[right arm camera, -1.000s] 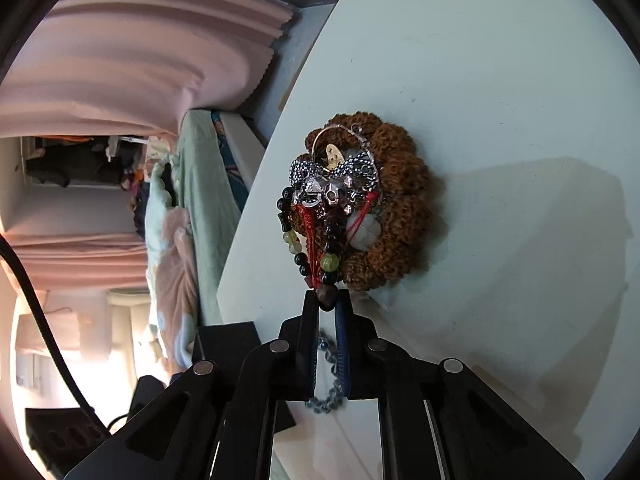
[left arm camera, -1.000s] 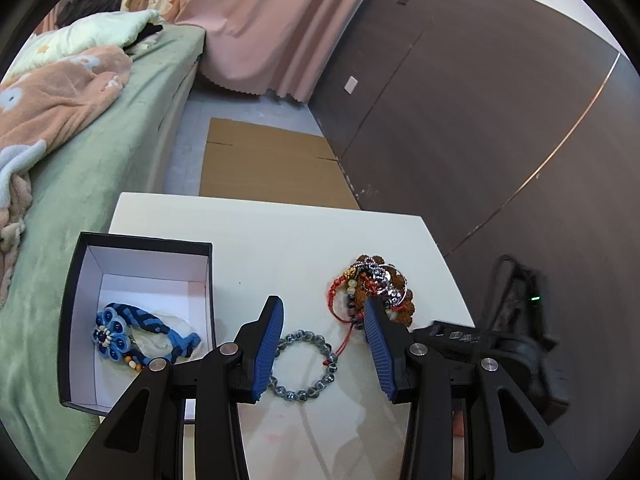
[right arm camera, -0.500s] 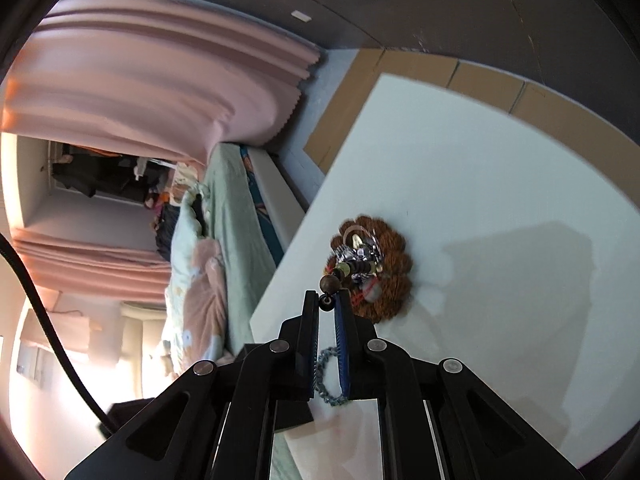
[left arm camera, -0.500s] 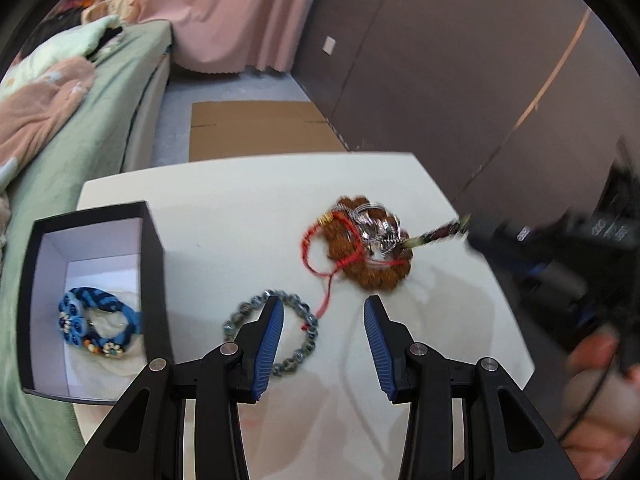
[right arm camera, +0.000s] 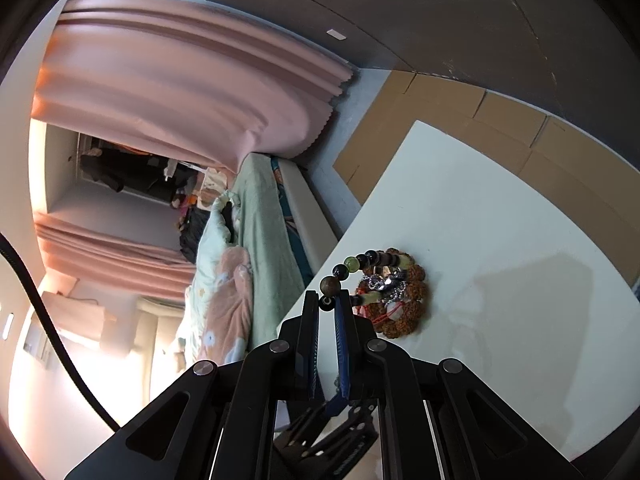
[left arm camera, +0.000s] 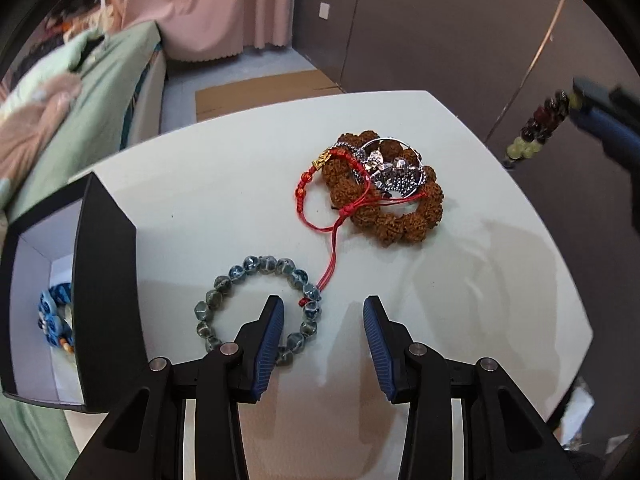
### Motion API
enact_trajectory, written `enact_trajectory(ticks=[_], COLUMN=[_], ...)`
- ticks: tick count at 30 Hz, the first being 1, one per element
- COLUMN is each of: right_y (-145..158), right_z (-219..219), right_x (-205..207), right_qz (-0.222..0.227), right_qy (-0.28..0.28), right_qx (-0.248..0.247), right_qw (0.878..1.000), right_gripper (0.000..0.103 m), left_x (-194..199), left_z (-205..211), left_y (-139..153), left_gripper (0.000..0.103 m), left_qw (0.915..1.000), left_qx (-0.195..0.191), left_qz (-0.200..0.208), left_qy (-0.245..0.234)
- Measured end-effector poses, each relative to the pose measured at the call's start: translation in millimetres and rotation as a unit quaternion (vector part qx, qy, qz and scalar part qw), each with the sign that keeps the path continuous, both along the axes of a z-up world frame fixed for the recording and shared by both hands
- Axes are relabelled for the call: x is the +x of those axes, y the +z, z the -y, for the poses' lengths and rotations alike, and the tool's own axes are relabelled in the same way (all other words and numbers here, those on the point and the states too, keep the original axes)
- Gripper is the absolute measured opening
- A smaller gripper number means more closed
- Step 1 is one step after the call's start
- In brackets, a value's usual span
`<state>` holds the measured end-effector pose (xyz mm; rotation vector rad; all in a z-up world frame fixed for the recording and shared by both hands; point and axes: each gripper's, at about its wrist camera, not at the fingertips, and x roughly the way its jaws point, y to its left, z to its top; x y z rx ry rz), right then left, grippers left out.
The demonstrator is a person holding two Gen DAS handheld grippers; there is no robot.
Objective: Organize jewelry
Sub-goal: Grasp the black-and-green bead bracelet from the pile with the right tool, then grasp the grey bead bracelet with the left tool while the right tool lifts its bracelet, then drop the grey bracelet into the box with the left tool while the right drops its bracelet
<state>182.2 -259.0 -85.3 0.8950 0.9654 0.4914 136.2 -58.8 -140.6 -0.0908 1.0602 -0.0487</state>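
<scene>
A white bench (left arm camera: pixel 224 184) fills the middle of the left wrist view. At the left edge stands an open black box (left arm camera: pixel 106 280) with a white lining. Inside it lies one blue bracelet (left arm camera: pixel 54 316), so by my reading one piece is sorted.

The right gripper (right arm camera: pixel 329 308) is pressed together on a mixed bead bracelet (right arm camera: pixel 354 264) of dark and pale green beads. That bracelet hangs in the air, clear of the bench, and appears at the upper right of the left wrist view. It looks to be on its way to the box, though not yet there.

The left gripper (left arm camera: pixel 323 332) is spread and holds nothing. It hovers low at the bottom centre, just beside a grey-blue bead bracelet (left arm camera: pixel 260 304) lying flat on the bench.

Right of centre lies a pile: one chunky brown seed bracelet (left arm camera: pixel 400 220), one red cord bracelet (left arm camera: pixel 340 208) with a gold charm, and a silver sparkly piece (left arm camera: pixel 392 172) resting on top.

Count: one bracelet boxed, one carried, four pieces left on the bench. The silver tangle could be more than one item; I cannot tell.
</scene>
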Motion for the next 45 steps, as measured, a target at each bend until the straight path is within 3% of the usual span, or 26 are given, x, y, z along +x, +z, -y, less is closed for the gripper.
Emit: enact_trajectory(ticks=[2, 4, 10, 16, 29, 39, 42, 44, 45], right_y=[0.4, 1.5, 0.3, 2.5, 7.4, 2.5, 0.5, -0.9, -1.9], right_z=[0.2, -0.4, -3.5, -16.8, -58.3, -99.2, -110.7, -120.0, -125.2], right_x=[-0.1, -0.4, 1.8, 4.6, -0.1, -2.7, -3.4, -4.1, -4.4], right_qz=[0.002, 0.004, 0.005, 0.017, 0.051, 0.055, 0.056, 0.058, 0.058], right_qy=[0.002, 0.005, 0.017, 0.043, 0.103, 0.137, 0.146, 0.155, 0.160], right_qx=[-0.002, -0.004, -0.008, -0.005, -0.002, -0.009, -0.010, -0.009, -0.009], right_qw=[1.000, 1.000, 1.000, 0.999, 0.993, 0.989, 0.988, 0.986, 0.985], right_gripper=[0.010, 0.010, 0.010, 0.010, 0.010, 0.010, 0.010, 0.010, 0.010], left_x=[-1.5, -1.3, -3.0, -13.8, -37.3, -44.2, -42.8, -42.4, -43.4], left_z=[6.2, 8.6, -1.4, -18.5, -77.5, -132.1, -145.5, -155.6, -159.5], left_y=[-0.9, -1.6, 5.4, 46.9, 101.0, 107.2, 105.2, 102.6, 102.0], left_gripper=[0.038, 0.010, 0.009, 0.009, 0.009, 0.009, 0.015, 0.039, 0.061], left_qw=[0.9996, 0.9985, 0.9995, 0.9971, 0.9816, 0.9698, 0.9670, 0.9648, 0.9623], left_qx=[0.026, 0.054, 0.026, -0.019, -0.091, -0.107, -0.105, -0.118, -0.126], left_qz=[0.008, 0.014, 0.014, 0.070, 0.150, 0.165, 0.153, 0.143, 0.145], left_qy=[-0.001, 0.002, 0.006, 0.022, 0.074, 0.144, 0.175, 0.187, 0.193])
